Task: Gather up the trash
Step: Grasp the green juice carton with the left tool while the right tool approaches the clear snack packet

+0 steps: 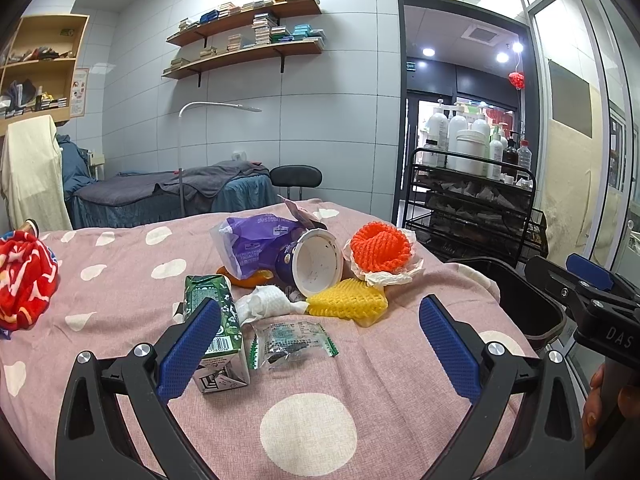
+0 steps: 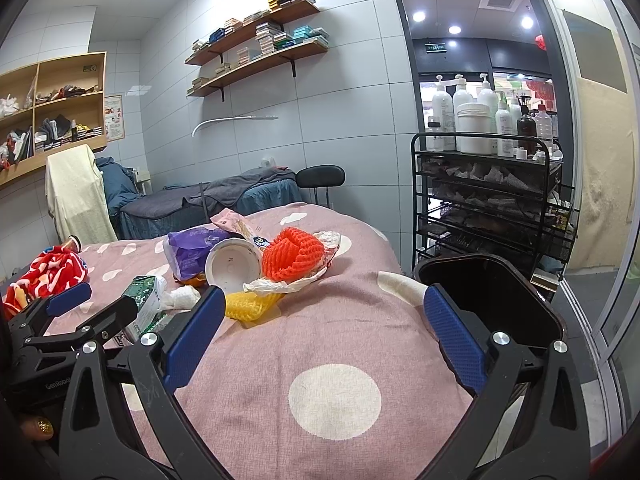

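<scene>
Trash lies in a heap on the pink dotted bedspread [image 1: 120, 264]: a green carton [image 1: 218, 340], a clear wrapper [image 1: 290, 338], a white tissue [image 1: 266, 304], a yellow foam net [image 1: 348, 302], an orange foam net [image 1: 380, 246], a white-bottomed cup [image 1: 316, 262] and a purple bag [image 1: 252, 242]. My left gripper [image 1: 320, 344] is open, with the wrapper between its fingers and the left finger beside the carton. My right gripper [image 2: 322, 338] is open over bare bedspread [image 2: 340, 300], right of the heap. A black bin [image 2: 488, 296] stands at the bed's right edge.
A red patterned cloth [image 1: 24, 280] lies at the bed's left. A black wire cart [image 2: 492, 200] with bottles stands behind the bin, by a glass door. Another bed [image 1: 168, 192], a stool and wall shelves are farther back.
</scene>
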`<action>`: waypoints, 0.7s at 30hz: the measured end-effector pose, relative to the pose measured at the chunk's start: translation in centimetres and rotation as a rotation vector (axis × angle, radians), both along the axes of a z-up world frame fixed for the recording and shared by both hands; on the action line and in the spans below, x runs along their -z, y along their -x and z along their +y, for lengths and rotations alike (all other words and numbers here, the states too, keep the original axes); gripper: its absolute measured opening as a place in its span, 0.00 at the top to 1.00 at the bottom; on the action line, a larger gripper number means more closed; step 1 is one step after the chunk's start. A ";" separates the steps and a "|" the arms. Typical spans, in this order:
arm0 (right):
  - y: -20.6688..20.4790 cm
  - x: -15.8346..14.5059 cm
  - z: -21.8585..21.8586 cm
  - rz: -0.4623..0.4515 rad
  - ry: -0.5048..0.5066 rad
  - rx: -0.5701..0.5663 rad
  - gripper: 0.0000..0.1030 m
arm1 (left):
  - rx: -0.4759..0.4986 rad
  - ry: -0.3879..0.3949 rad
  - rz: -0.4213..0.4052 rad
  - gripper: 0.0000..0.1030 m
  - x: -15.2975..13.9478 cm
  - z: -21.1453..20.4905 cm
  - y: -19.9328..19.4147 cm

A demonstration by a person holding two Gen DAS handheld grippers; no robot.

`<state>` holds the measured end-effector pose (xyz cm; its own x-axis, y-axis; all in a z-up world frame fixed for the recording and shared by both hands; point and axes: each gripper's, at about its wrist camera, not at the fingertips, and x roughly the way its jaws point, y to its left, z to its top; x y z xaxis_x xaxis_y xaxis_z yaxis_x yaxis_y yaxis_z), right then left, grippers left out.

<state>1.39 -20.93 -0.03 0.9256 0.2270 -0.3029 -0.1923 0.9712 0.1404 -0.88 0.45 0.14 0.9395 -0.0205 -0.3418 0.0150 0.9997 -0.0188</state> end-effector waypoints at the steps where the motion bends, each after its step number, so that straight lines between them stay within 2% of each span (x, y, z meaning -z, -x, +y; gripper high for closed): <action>1: -0.1 0.0 0.0 0.001 0.001 -0.001 0.05 | 0.000 0.001 0.001 0.05 0.1 0.1 0.0; 9: -0.4 0.1 0.1 0.007 0.004 -0.010 0.05 | -0.004 0.002 0.026 0.05 0.4 0.3 -0.3; 14: -1.5 0.2 0.6 0.043 0.018 -0.051 0.05 | -0.011 -0.002 0.122 0.05 0.9 1.2 -1.2; 17: -2.4 0.4 1.3 0.085 0.036 -0.093 0.05 | -0.040 -0.020 0.171 0.05 1.2 2.2 -1.7; 21: -3.4 0.8 2.7 0.123 0.073 -0.140 0.05 | -0.087 -0.006 0.240 0.05 1.3 4.3 -2.6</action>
<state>4.83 -18.20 -0.78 0.8416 0.3241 -0.4321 -0.3118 0.9447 0.1015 1.69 4.75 -1.20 0.8299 0.0594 -0.5548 -0.0749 0.9972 -0.0052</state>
